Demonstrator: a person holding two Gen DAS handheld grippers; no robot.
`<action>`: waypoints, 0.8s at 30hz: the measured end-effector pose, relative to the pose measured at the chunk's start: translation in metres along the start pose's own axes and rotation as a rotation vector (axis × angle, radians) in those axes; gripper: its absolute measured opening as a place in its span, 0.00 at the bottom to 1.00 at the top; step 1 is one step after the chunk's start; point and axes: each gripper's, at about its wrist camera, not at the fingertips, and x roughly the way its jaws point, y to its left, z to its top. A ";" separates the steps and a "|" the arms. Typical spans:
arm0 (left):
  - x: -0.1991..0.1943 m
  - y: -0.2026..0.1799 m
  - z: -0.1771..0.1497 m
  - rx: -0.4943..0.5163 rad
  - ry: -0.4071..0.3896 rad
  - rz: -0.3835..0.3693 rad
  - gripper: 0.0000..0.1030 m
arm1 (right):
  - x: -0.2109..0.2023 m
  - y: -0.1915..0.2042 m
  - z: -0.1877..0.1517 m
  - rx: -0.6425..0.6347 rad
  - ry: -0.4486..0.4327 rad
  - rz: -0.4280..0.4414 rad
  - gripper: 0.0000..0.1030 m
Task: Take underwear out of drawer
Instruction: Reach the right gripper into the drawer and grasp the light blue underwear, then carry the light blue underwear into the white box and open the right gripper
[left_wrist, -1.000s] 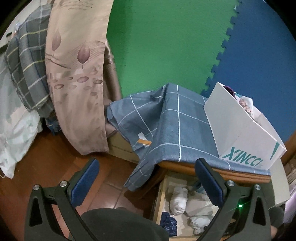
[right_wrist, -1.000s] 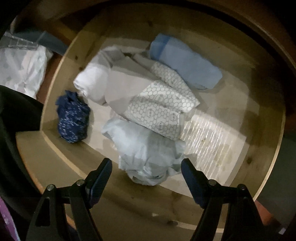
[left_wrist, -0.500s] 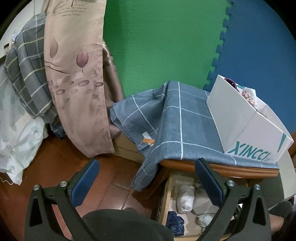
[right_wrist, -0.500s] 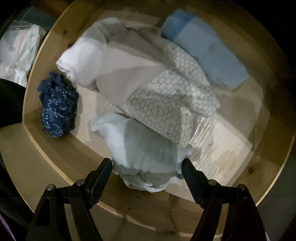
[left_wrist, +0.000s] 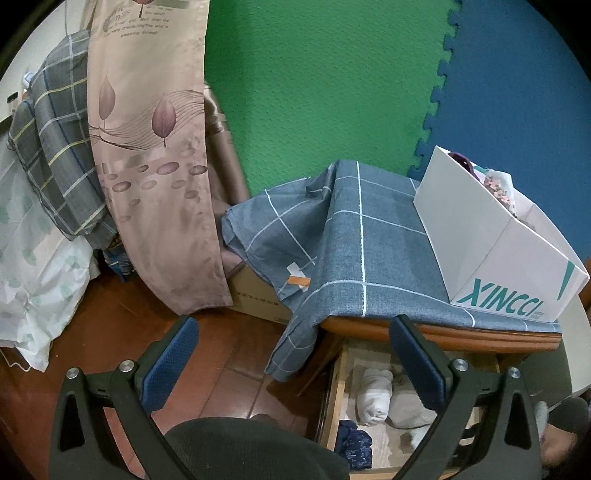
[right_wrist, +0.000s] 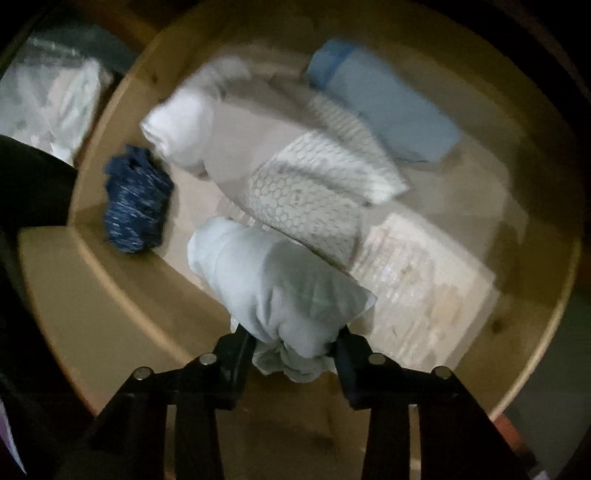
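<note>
Pale-blue underwear (right_wrist: 280, 291), pinched in right gripper (right_wrist: 295, 345)

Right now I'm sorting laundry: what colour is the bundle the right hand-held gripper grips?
Pale blue-grey bundle, clearest in the right wrist view.

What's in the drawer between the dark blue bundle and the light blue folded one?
In the right wrist view, a white roll and honeycomb-patterned cloth lie between the dark blue bundle and light blue folded one.

drawer (right_wrist: 110, 280): pale matt wood. underwear (right_wrist: 280, 284): soft crumpled cloth. box (left_wrist: 491, 251): smooth white card. floor (left_wrist: 221, 354): glossy wood.
</note>
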 end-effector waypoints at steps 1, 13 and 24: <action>0.000 0.000 0.000 0.000 0.000 0.000 0.99 | -0.011 -0.002 -0.006 0.012 -0.035 0.019 0.38; 0.001 -0.002 -0.003 0.024 0.006 0.024 0.99 | -0.144 0.012 -0.055 0.029 -0.346 0.116 0.38; 0.001 -0.002 -0.003 0.028 0.008 0.028 0.99 | -0.315 -0.004 -0.085 0.035 -0.650 0.138 0.38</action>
